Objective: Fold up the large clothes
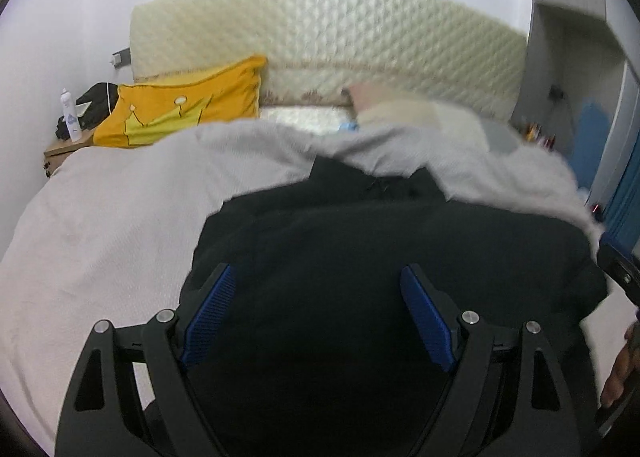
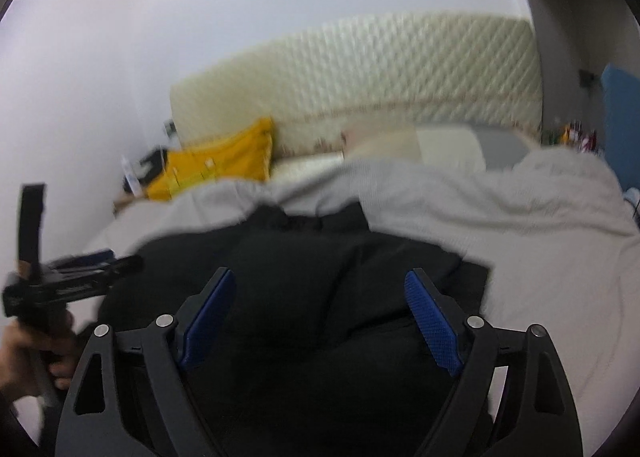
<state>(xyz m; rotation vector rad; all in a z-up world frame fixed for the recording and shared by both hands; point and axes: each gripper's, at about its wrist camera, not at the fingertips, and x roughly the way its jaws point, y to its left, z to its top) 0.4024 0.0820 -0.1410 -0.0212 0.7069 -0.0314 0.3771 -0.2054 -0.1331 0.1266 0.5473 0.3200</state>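
Pale grey bedding point(image 1: 100, 225) covers the bed, and a black garment point(image 1: 360, 241) lies spread on it, nearest to the person. Over the garment the left gripper point(image 1: 318, 311) and the right gripper point(image 2: 320, 317) both hover with jaws wide apart and nothing between the blue pads. Farther away, a yellow pillow point(image 1: 180, 105) leans against the quilted cream headboard point(image 1: 328, 25).

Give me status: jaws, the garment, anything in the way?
Left gripper and right gripper: jaws open, empty, over the black garment. Garment spread on the grey bedcover. Nothing in the way; yellow pillow well clear.
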